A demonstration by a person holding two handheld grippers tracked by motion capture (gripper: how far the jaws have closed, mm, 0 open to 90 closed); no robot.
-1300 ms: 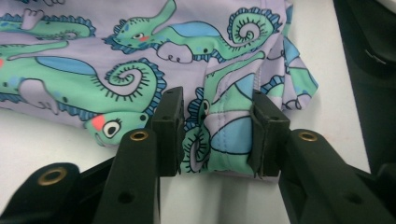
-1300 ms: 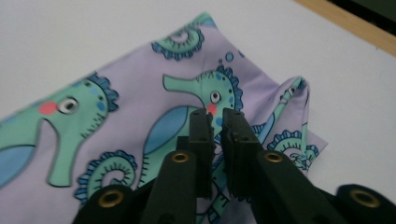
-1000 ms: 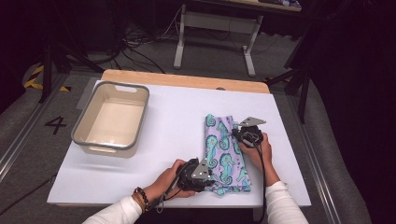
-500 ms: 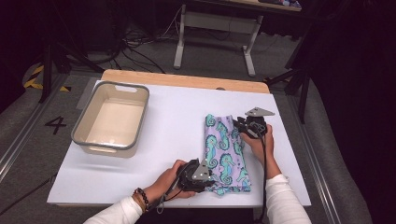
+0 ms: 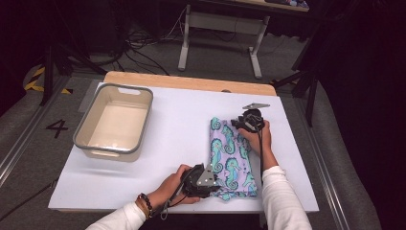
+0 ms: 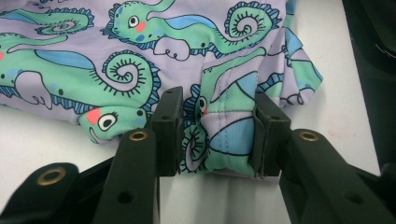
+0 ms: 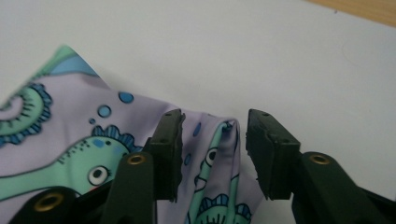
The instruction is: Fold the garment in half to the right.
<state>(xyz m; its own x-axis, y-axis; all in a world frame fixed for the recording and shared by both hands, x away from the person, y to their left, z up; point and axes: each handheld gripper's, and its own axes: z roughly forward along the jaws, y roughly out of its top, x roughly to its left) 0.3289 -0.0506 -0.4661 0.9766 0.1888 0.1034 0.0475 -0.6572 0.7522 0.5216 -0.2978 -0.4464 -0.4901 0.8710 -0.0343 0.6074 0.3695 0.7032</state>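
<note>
Counter (image 5: 182, 115): white top with a wooden strip along the far edge.

Bin (image 5: 114, 123): grey-rimmed, beige inside, sits toward the far-left corner, well apart from everything else.

Cloth (image 5: 231, 160): lilac fabric with a green seahorse print, folded into a long strip. It lies right of centre and runs from mid-counter to the near edge.

Left hand-held gripper (image 5: 210, 179): at the near end of the cloth, close to the near edge. High view gives only the body and grey plate. The left gripper view (image 6: 217, 135) shows the detail: a bunched, stitched fold of cloth sits between the two pads, and both pads press on it. So it's clamped on the cloth, and the gap is wide only because the bunch is thick.

Right hand-held gripper (image 5: 238, 123): at the far end of the cloth, with the hand (image 5: 256, 136) behind it. High view can't resolve the jaws. In the right gripper view (image 7: 212, 154) the jaws have just been opening. A raised fold of cloth stands between them: it lies against the left pad, with a clear gap to the right pad. No grip there, so the jaws are open around the fold.

Each gripper view also shows the cloth (image 6: 140, 51) lying flat on the white top beyond the jaws, and the right one catches the wooden strip (image 7: 359, 9) in the top corner. The high view alone gives the layout: the two grippers hold opposite ends of the strip.
</note>
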